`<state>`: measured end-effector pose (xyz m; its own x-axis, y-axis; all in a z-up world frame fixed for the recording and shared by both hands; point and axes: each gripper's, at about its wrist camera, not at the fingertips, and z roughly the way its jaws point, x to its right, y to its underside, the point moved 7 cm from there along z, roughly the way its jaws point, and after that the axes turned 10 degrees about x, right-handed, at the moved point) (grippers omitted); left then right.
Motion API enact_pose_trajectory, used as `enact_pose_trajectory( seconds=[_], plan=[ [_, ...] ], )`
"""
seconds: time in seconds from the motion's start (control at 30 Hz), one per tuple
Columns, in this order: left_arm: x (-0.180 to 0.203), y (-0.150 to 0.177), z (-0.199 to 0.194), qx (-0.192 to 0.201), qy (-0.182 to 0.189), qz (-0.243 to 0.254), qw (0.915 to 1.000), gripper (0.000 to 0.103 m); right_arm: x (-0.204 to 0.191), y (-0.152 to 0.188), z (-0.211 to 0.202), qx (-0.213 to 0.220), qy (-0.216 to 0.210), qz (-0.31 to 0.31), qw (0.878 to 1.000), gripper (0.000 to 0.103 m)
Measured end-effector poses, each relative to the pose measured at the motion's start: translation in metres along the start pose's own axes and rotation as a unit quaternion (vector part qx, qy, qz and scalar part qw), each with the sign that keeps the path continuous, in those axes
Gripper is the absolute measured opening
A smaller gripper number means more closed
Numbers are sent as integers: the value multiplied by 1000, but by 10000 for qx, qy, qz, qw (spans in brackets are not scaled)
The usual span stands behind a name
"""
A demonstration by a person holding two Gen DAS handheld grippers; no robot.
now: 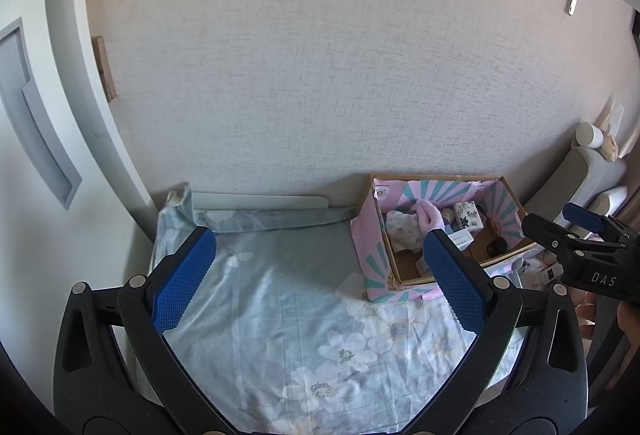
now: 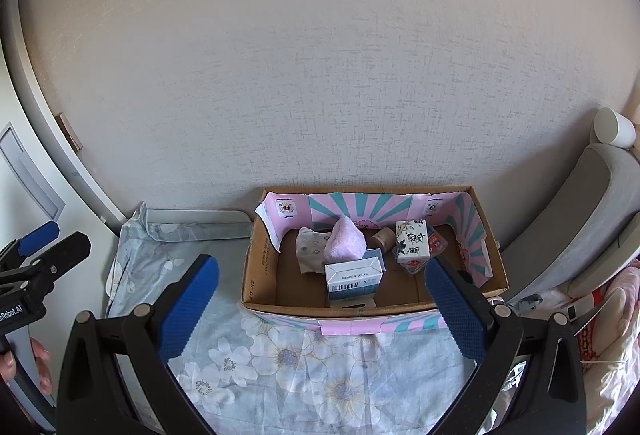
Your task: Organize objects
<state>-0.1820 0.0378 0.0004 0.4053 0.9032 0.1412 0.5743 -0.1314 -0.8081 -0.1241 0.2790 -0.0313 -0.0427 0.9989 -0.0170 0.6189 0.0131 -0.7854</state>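
Note:
A cardboard box (image 2: 256,275) with pink and teal lining stands on the flowered cloth against the wall; it also shows in the left wrist view (image 1: 376,235). Inside lie a pink fluffy cloth (image 2: 344,241), a patterned white cloth (image 2: 310,247), a white-blue carton (image 2: 352,279), a flowered tissue pack (image 2: 412,239), a brown tube (image 2: 382,237) and a red packet (image 2: 438,243). My right gripper (image 2: 320,307) is open and empty, just in front of the box. My left gripper (image 1: 320,275) is open and empty over the cloth, left of the box.
The flowered cloth (image 1: 280,315) covers a small table by the wall. A grey chair (image 2: 580,215) stands to the right, with a white cylinder (image 2: 614,129) above it. Pink bedding and clutter (image 2: 600,315) lie at the far right. A white door frame (image 1: 80,115) stands left.

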Motion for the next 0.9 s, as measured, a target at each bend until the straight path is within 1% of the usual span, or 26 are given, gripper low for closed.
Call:
enact_pose_trajectory(
  seconds=[0.43,0.7,0.9],
  plan=[
    [3,0,0,0,-140,104,9998,103,-1,0,1,8,-9,-22,10000,103],
    [1,0,1,0,-142,97,9999,103,-2,-2,2,30,-9,-66,10000,103],
    [-2,-2,2,17,-213,72,9997,103,-4,-2,5,4,-25,-95,10000,103]
  ],
)
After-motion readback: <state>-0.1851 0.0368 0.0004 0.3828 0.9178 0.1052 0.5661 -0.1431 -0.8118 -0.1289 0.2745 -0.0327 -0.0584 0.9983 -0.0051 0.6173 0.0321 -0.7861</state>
